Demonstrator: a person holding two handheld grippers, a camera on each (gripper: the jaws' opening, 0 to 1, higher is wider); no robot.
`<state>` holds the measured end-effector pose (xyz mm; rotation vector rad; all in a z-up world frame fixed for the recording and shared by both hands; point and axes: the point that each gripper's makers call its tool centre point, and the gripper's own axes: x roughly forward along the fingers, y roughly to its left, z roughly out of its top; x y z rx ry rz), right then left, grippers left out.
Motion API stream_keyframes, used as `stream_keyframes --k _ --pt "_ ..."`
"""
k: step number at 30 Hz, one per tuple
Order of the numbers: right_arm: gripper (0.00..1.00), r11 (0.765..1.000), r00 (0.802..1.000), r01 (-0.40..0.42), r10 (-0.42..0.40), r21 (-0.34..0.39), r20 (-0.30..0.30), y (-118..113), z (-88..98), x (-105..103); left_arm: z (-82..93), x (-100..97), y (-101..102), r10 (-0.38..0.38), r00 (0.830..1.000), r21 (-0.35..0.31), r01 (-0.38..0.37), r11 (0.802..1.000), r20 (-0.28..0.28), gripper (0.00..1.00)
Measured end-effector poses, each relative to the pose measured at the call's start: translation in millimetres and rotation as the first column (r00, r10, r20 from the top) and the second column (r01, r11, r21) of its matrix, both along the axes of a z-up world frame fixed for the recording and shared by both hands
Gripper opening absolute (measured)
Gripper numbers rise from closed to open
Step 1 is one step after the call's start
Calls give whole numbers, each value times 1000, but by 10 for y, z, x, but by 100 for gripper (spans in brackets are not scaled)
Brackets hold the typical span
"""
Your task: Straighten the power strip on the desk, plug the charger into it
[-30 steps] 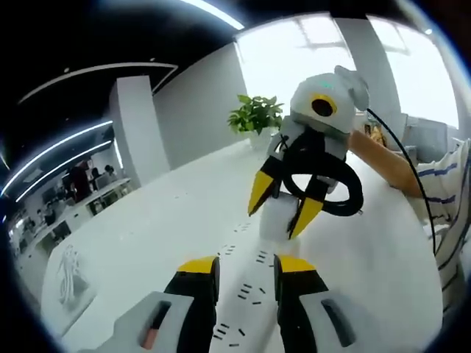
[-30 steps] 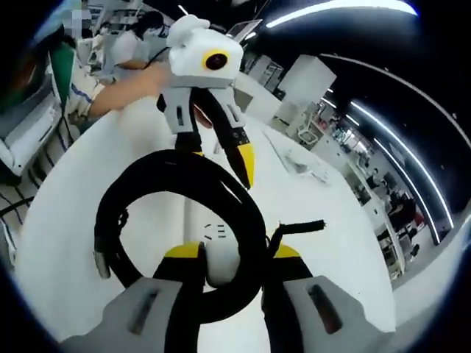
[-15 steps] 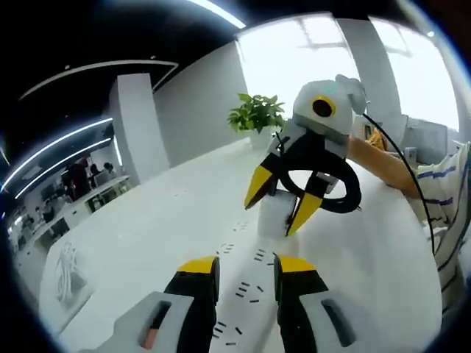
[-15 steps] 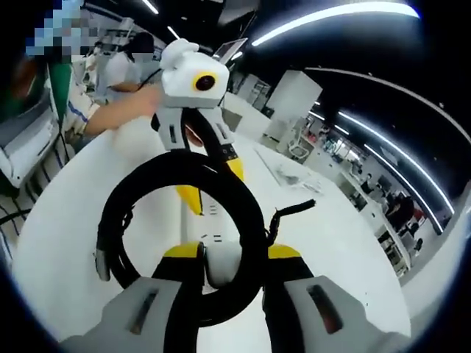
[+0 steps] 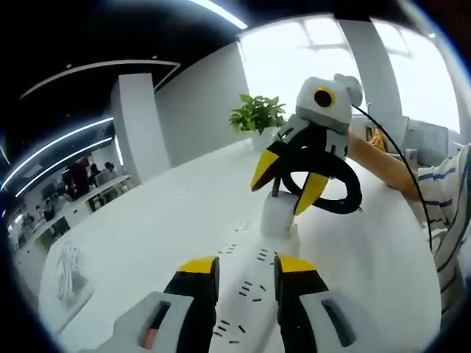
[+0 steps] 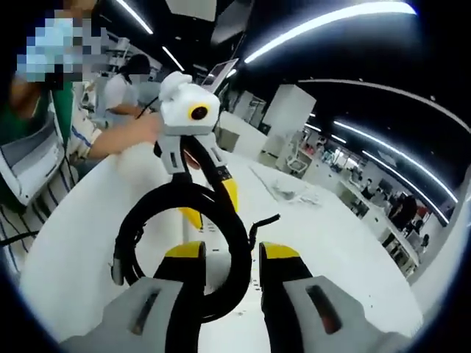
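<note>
Left gripper view: I see my left gripper (image 5: 246,266) low in the picture with its jaws a narrow gap apart and nothing between them, poised over the white power strip (image 5: 246,294), which runs along the white desk (image 5: 154,235) away from me. At the strip's far end stands the white charger (image 5: 276,218), and my right gripper (image 5: 291,187) is above it, jaws spread either side of the charger's top, with the coiled black cable (image 5: 331,187) looped around them. A potted plant (image 5: 256,118) sits at the far edge of the desk; it is the one container I can see, and it holds green leaves. A person's arm (image 5: 383,165) in a striped sleeve reaches in from the right. In the right gripper view, my right gripper (image 6: 226,259) has its jaws parted with the black cable passing between them; I cannot tell whether they pinch it. The left gripper (image 6: 210,202) faces me beyond the coil. Compared with a second ago, the right gripper has lifted: its yellow tips sat lower around the charger then, and the white charger no longer shows between its jaws in its own view.
</note>
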<state>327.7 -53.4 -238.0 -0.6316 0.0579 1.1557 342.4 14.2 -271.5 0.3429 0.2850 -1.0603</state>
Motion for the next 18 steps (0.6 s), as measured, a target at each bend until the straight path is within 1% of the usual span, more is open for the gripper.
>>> stream_keyframes --k 4,6,8,10,11,14,18 --pt "28 999 1000 -9 9 35 -14 -24 63 -19 3 -24 1 5 1000 -5 -5 1000 4 30" --pt "29 999 1000 -11 11 41 -19 -36 74 -29 -2 -40 -3 7 1000 -7 -7 1000 4 30" --pt "29 999 1000 -8 8 39 -20 -49 74 -27 4 -43 5 8 1000 -7 -8 1000 5 30" --pt "30 1000 1000 2 -1 22 -15 -84 56 -15 21 -34 17 9 1000 -9 -9 1000 8 30" --pt "30 1000 1000 5 -5 22 -12 -102 58 -8 29 -28 25 7 1000 -10 -7 1000 9 30" --pt "30 1000 1000 -1 2 28 -31 -125 48 -27 23 -27 37 12 1000 -7 -12 1000 7 30" --pt "30 999 1000 5 -4 32 -24 -185 81 -32 24 -39 68 10 1000 -3 -10 1000 5 30"
